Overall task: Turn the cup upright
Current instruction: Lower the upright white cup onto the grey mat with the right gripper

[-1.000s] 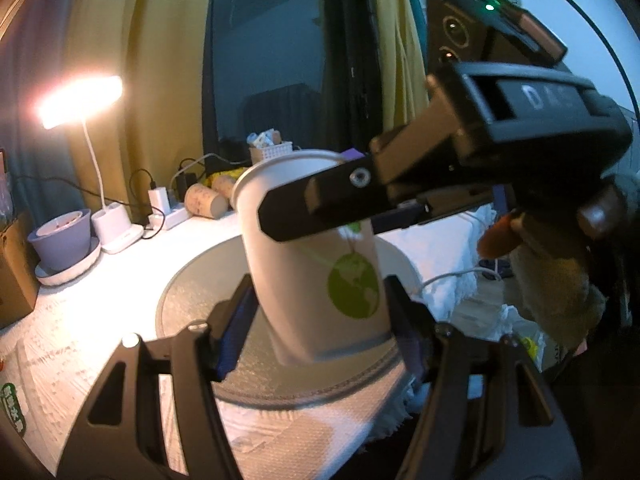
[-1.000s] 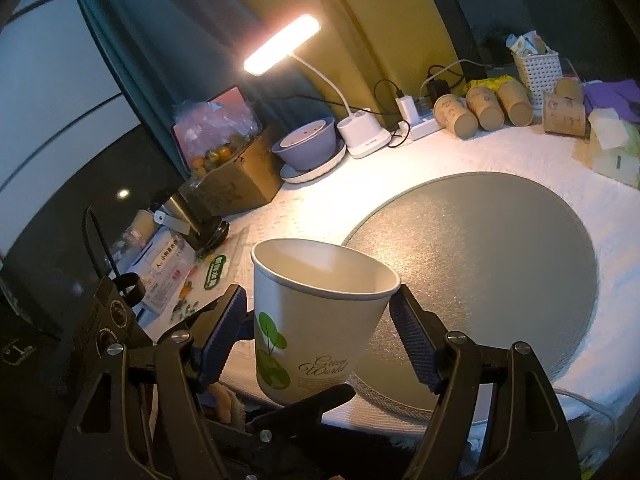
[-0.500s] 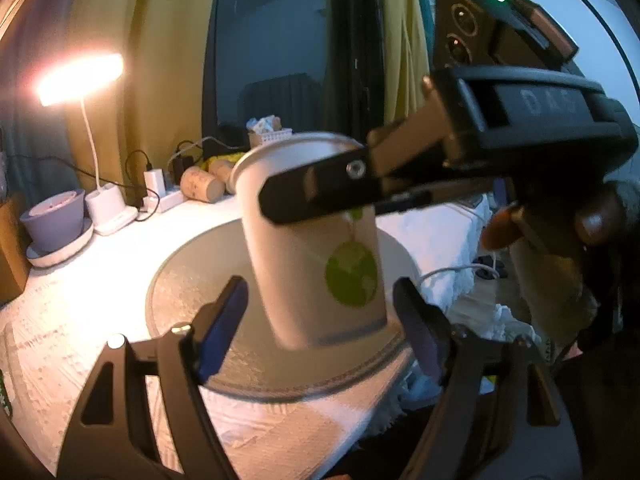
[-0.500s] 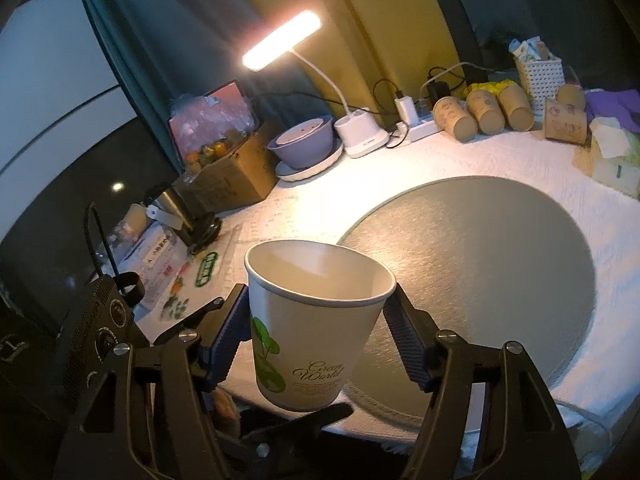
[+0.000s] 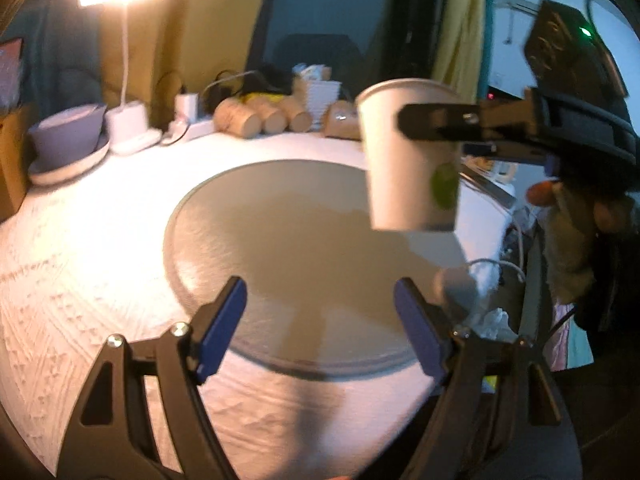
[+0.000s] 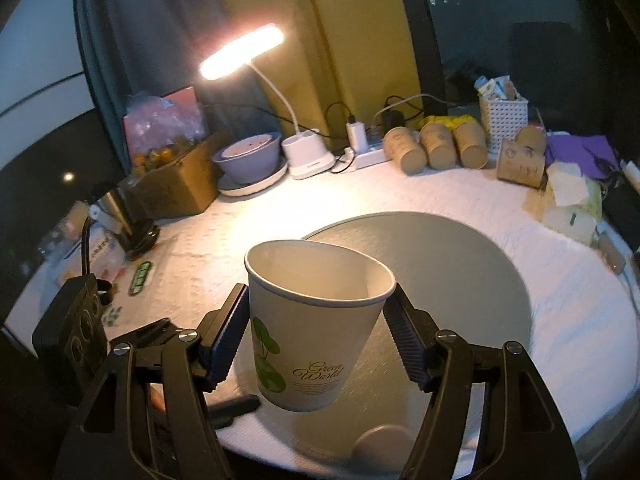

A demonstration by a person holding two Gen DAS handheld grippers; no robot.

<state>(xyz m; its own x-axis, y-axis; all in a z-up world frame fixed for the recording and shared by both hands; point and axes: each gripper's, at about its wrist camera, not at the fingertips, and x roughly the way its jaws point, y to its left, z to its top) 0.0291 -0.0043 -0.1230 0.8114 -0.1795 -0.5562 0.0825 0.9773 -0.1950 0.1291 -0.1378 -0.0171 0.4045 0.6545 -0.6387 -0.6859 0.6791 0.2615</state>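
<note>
Your left tongs (image 5: 320, 320) just backed off and sit wide with nothing in them. The paper cup (image 6: 316, 320), mouth up, hangs in your right tongs (image 6: 316, 344) above the round mat's (image 6: 460, 260) near edge. Just set it down.

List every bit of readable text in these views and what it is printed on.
"Green World": on the white cup held in the right gripper.
Small print under it: too small to read.
Green sticker on the tablecloth: blurred.
Brown cups: markings unreadable.
</note>
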